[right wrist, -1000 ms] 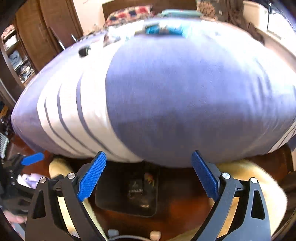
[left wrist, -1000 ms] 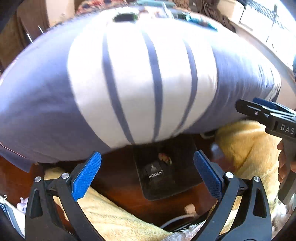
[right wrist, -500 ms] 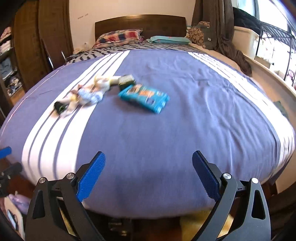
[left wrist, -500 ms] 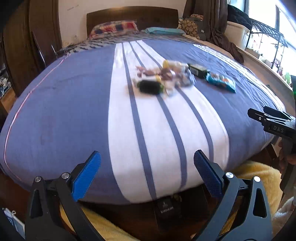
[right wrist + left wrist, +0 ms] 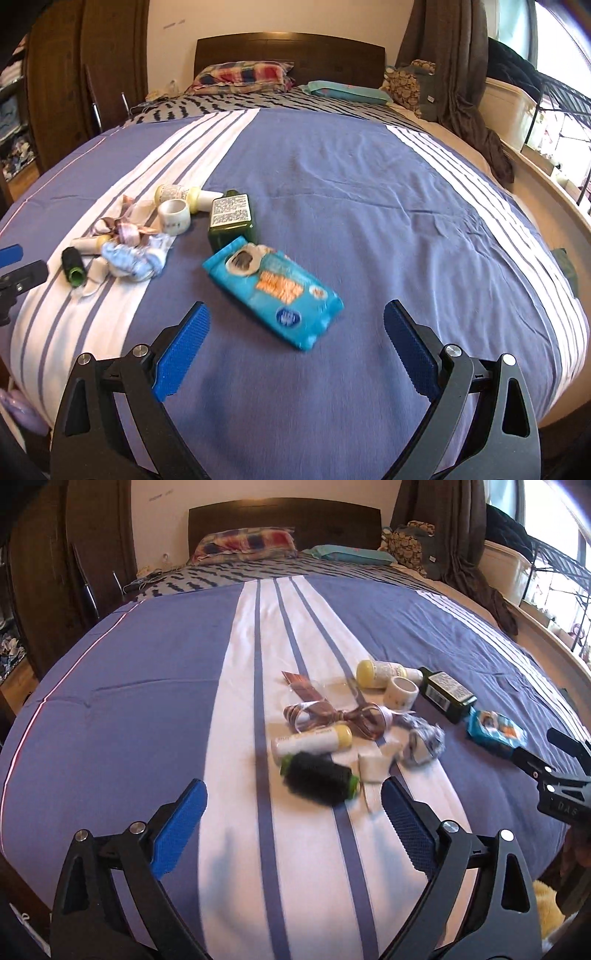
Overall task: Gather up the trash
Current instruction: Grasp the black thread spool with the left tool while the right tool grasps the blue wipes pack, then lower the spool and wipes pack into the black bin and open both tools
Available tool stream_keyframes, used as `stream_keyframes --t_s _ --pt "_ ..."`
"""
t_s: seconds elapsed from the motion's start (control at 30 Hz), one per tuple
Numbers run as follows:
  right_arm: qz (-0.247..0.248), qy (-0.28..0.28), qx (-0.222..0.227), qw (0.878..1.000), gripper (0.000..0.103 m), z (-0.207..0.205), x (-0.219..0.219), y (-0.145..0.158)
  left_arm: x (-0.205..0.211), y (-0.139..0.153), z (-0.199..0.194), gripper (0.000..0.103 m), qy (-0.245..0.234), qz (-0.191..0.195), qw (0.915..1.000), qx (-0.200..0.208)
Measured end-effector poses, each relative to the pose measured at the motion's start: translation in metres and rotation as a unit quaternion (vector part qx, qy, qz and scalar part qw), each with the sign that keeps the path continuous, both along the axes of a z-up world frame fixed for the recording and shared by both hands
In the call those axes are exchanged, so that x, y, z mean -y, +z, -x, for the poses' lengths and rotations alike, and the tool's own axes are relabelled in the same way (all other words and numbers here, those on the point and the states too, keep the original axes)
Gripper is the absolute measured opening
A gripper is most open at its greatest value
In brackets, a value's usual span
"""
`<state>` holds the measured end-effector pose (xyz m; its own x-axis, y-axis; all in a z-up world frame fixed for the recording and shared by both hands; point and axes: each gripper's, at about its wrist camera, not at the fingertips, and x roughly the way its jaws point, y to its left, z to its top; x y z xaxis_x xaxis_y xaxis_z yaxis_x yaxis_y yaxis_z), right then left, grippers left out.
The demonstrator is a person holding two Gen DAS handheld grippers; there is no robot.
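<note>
- Hovering over the foot of the bed (image 5: 110, 709), the left hand-held gripper (image 5: 293, 812) has its blue pads spread wide and holds nothing.
- The right hand-held gripper (image 5: 295, 332) is likewise wide apart and empty, low over the blue cover.
- Just beyond the left pads lies a black tube (image 5: 317, 782) with a green end, on the white stripe.
- Touching it on the right is a white scrap (image 5: 373, 766); behind it lies a white tube (image 5: 312, 740) with a yellow cap.
- A crumpled wrapper (image 5: 423, 744) sits right of the scrap.
- A teal wipes pack (image 5: 273, 291) lies flat just ahead of the right pads, its flap peeled open.
- Behind the white tube is a brown ribbon (image 5: 332, 716), looped and tangled.
- Farther on stand a tape roll (image 5: 402, 692), a yellow-capped bottle (image 5: 384, 672) on its side, and a dark green bottle (image 5: 231, 218) lying flat, touching the pack's far end.
- Pillows (image 5: 242, 75) lie by the headboard.
</note>
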<state>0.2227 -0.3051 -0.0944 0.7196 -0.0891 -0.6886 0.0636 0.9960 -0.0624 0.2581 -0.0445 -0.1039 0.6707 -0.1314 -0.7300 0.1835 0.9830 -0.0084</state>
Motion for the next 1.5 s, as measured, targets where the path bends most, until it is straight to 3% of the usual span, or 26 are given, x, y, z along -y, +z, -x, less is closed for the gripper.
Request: stream_keyframes --t_s 0.23,0.43,0.5,0.53,0.6,0.77,1.07,1.5 --pt "0.001 0.011 -0.008 1.0 0.095 -0.022 0.001 -0.009 0.012 -0.024 -0.03 0.081 0.003 -0.007 0.9996 -0.027" --pt "-0.005 0.031 -0.02 0.999 0.094 -0.037 -0.002 -0.018 0.014 -0.036 -0.038 0.061 -0.001 -0.006 0.9992 -0.04" --pt "-0.011 0.04 -0.024 0.999 0.085 -0.039 -0.004 -0.02 0.012 -0.035 -0.039 0.053 0.001 -0.001 0.9993 -0.039" --pt "-0.015 0.046 -0.028 0.998 0.076 -0.04 -0.006 -0.021 0.01 -0.034 -0.04 0.053 0.001 0.002 0.9992 -0.039" --pt "-0.015 0.049 -0.028 0.998 0.072 -0.039 -0.01 -0.021 0.008 -0.033 -0.039 0.053 -0.002 0.009 0.9991 -0.042" --pt "-0.014 0.057 -0.027 0.998 0.048 -0.029 -0.019 -0.021 0.002 -0.032 -0.033 0.053 -0.004 0.004 0.9992 -0.038" --pt "-0.034 0.068 -0.025 0.997 0.044 0.013 -0.035 -0.014 -0.007 -0.028 0.016 0.053 -0.031 -0.012 0.9991 -0.026" --pt "-0.07 0.06 0.003 0.996 0.044 0.114 -0.053 0.009 -0.018 -0.008 0.138 0.053 -0.059 0.019 0.9981 0.001"
